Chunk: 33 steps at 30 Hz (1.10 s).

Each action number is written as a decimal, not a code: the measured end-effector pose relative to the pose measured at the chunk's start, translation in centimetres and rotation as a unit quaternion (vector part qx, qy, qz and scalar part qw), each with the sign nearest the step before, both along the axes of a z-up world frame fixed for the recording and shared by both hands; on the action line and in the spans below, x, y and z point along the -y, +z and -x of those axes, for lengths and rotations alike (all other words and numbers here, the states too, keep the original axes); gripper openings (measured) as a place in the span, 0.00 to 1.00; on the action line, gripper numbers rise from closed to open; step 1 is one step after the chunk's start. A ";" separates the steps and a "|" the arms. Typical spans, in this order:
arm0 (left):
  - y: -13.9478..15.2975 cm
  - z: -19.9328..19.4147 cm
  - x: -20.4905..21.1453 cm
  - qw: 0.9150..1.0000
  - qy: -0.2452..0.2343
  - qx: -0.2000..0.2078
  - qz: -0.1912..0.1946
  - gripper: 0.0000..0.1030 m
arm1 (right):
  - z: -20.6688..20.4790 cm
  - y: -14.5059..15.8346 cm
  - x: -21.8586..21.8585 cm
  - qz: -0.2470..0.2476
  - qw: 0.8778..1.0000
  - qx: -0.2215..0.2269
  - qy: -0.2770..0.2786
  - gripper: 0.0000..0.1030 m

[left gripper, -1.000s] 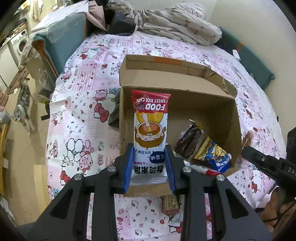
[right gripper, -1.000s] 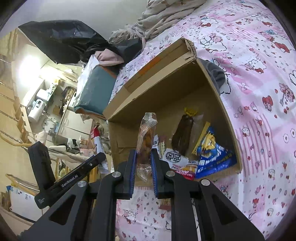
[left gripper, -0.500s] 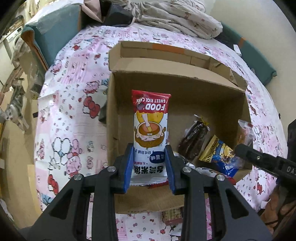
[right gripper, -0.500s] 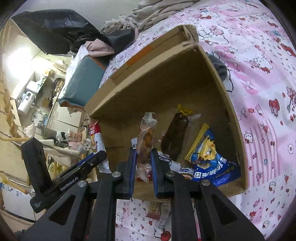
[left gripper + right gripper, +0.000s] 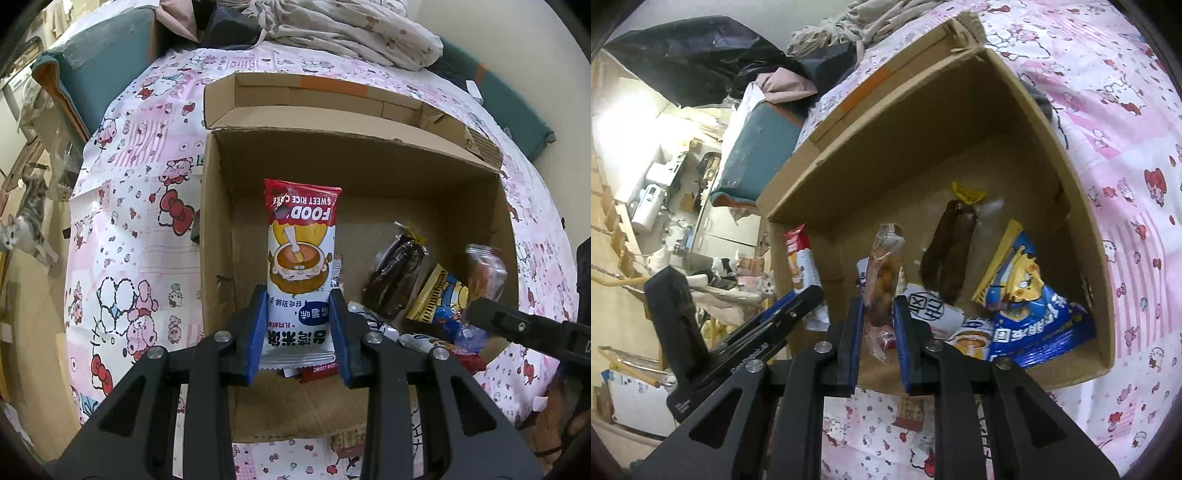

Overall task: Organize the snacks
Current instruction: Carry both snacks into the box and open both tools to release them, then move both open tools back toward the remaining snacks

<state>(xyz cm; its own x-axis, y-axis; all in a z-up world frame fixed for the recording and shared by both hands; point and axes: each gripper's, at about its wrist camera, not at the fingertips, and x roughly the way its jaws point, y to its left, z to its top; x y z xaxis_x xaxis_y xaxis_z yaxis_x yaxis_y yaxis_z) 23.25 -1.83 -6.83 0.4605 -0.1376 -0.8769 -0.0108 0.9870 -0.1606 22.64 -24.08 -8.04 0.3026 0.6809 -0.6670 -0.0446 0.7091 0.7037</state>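
A: What had changed by then?

B: Both grippers had come down over the cardboard box [image 5: 218,229], so the box filled far more of each view than a second before. The left gripper [image 5: 298,325] was clamped on the rice cake packet [image 5: 301,258], pads pressing its lower edges, the packet standing up beyond the fingertips with its red end farthest from them.

A: And the right one?

B: The right gripper [image 5: 880,325] had just been opening. The clear-wrapped pastry [image 5: 882,280] was between its fingers [image 5: 854,332], but a gap showed on either side of the crimped tail, so I'd say the pads no longer pressed it.

A: So a release?

B: Likely. The pastry hung over the box floor, just ahead of the fingertips, with the dark brown snack [image 5: 947,254] and the blue chip bag [image 5: 1030,310] beyond and to the right of them.

A: Meaning for the task?

B: The pastry looked about to join the snacks already in the box. The rice cake packet remained held above the bare left part of the floor, probably next to go.
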 end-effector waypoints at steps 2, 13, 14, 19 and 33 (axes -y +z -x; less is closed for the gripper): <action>0.0 0.0 0.0 1.000 -0.001 0.000 0.004 0.28 | 0.0 0.1 0.0 -0.005 1.000 0.001 0.000 0.20; 0.3 0.5 1.1 1.000 -0.015 0.008 -0.013 0.61 | -0.1 0.5 0.9 -0.009 1.000 0.004 -0.030 0.56; 0.4 0.5 1.1 1.000 -0.015 0.010 -0.014 0.68 | -0.1 0.6 0.9 -0.009 0.999 0.004 -0.030 0.56; 0.7 0.5 0.4 1.000 -0.005 0.013 0.002 0.81 | -0.2 0.4 1.2 -0.011 0.999 -0.001 -0.035 0.57; 2.5 2.8 1.5 0.998 -0.030 0.049 -0.013 0.81 | 1.0 2.0 0.8 0.081 0.994 0.053 -0.045 0.86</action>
